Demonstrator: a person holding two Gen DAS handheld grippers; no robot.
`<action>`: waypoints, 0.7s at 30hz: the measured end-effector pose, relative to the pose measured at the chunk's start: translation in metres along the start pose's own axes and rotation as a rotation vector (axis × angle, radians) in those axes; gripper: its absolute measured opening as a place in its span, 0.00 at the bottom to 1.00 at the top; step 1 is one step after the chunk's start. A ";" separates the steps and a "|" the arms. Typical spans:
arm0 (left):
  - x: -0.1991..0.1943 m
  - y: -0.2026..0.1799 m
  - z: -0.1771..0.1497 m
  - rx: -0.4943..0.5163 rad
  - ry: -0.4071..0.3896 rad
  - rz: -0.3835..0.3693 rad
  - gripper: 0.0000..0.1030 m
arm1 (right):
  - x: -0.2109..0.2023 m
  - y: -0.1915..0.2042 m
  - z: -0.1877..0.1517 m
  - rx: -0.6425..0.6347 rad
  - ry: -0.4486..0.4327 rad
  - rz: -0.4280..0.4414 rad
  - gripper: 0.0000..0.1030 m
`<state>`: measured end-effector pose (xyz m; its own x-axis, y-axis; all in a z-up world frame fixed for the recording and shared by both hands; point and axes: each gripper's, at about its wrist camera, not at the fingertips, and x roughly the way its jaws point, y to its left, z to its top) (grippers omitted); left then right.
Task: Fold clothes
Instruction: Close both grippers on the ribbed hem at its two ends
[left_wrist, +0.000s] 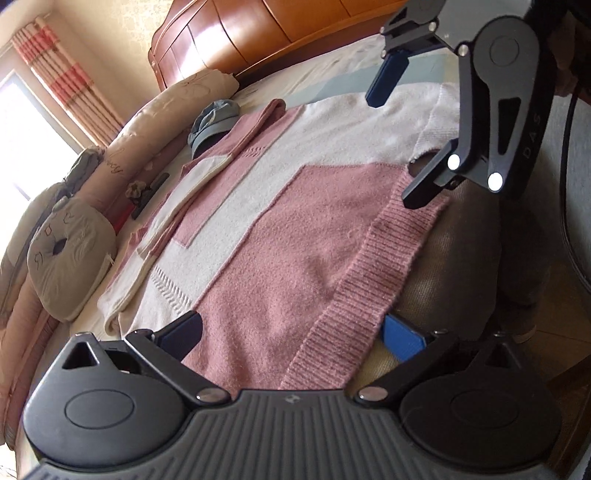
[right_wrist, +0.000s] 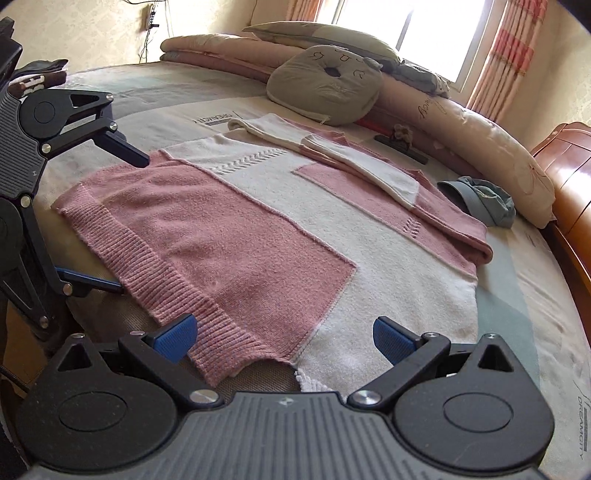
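Note:
A pink and white knit sweater (left_wrist: 295, 221) (right_wrist: 258, 229) lies flat on the bed, its sleeves folded in over the far side of the body. My left gripper (left_wrist: 291, 336) (right_wrist: 129, 223) is open and straddles the pink ribbed hem at one corner, one finger above the cloth and one below the edge. At the other hem corner my right gripper (right_wrist: 286, 338) (left_wrist: 391, 151) is open too, where the pink hem meets the white panel. Neither gripper has closed on the cloth.
A grey cat-face cushion (right_wrist: 325, 88) (left_wrist: 70, 254) and a long rolled quilt (right_wrist: 480, 122) lie beyond the sweater. A blue cap (right_wrist: 484, 203) (left_wrist: 214, 122) sits beside it. The wooden headboard (right_wrist: 569, 177) stands at one side, and folded dark clothes (right_wrist: 37, 77) lie far left.

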<state>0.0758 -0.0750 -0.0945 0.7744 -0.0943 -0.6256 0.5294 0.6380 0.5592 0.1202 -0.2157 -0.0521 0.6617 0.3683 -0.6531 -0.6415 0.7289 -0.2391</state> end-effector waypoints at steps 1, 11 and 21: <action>0.002 -0.002 0.004 0.018 -0.003 0.003 0.99 | 0.000 0.000 0.002 0.003 -0.002 -0.003 1.00; 0.007 -0.006 0.005 0.164 -0.003 0.066 0.99 | -0.006 -0.013 0.002 0.078 -0.034 -0.008 1.00; 0.001 0.028 -0.004 0.025 0.034 0.100 0.99 | -0.002 0.013 0.013 0.026 -0.065 0.116 1.00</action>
<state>0.0898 -0.0537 -0.0816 0.8120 -0.0050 -0.5836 0.4588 0.6235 0.6330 0.1159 -0.1996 -0.0448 0.6080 0.4866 -0.6274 -0.7054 0.6937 -0.1456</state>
